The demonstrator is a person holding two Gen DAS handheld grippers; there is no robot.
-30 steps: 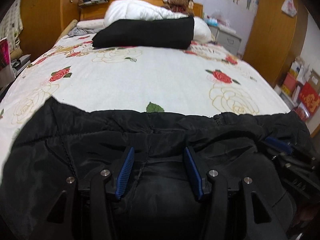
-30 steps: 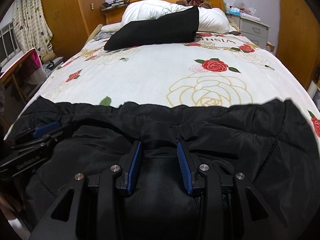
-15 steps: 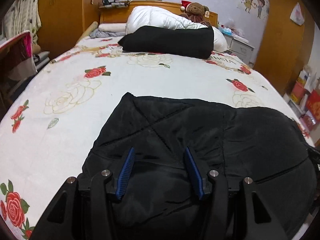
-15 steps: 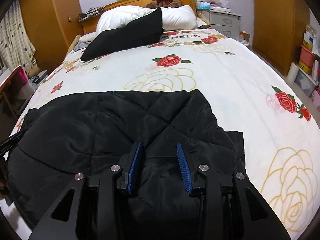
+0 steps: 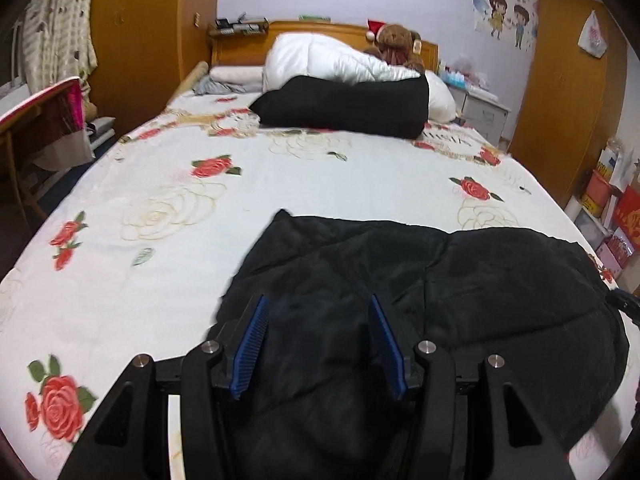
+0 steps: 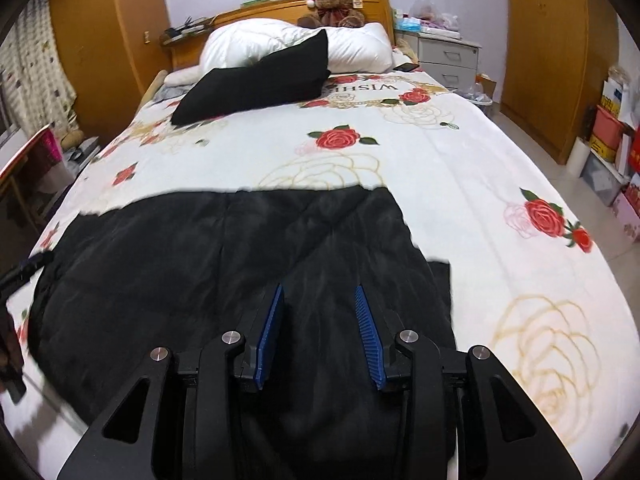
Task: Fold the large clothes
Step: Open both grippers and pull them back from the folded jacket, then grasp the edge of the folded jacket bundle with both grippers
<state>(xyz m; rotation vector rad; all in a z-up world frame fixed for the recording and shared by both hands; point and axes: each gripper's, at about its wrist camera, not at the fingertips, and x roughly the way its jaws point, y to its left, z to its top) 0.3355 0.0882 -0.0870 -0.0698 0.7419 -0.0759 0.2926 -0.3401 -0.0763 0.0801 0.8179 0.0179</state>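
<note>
A large black quilted jacket [image 5: 460, 280] lies folded near the foot of the bed [image 5: 320, 184]; it also shows in the right wrist view [image 6: 224, 256]. My left gripper [image 5: 318, 312] hovers over the jacket's left part, jaws apart with nothing between the blue pads. My right gripper [image 6: 320, 298] hovers over the jacket's right part, jaws apart and empty. The tip of the left gripper shows at the left edge of the right wrist view [image 6: 24, 272].
The bed [image 6: 460, 184] has a white sheet with red roses. A folded black garment [image 5: 348, 108] and a white duvet [image 5: 328, 60] lie near the headboard, with a teddy bear [image 6: 336, 4]. A bedside cabinet [image 6: 448, 56] and boxes [image 5: 612, 204] stand right; a desk [image 5: 36, 120] left.
Both grippers have drawn back and risen from the jacket. The jacket now lies folded over with its quilted outer side up, and more of the sheet shows around it.
</note>
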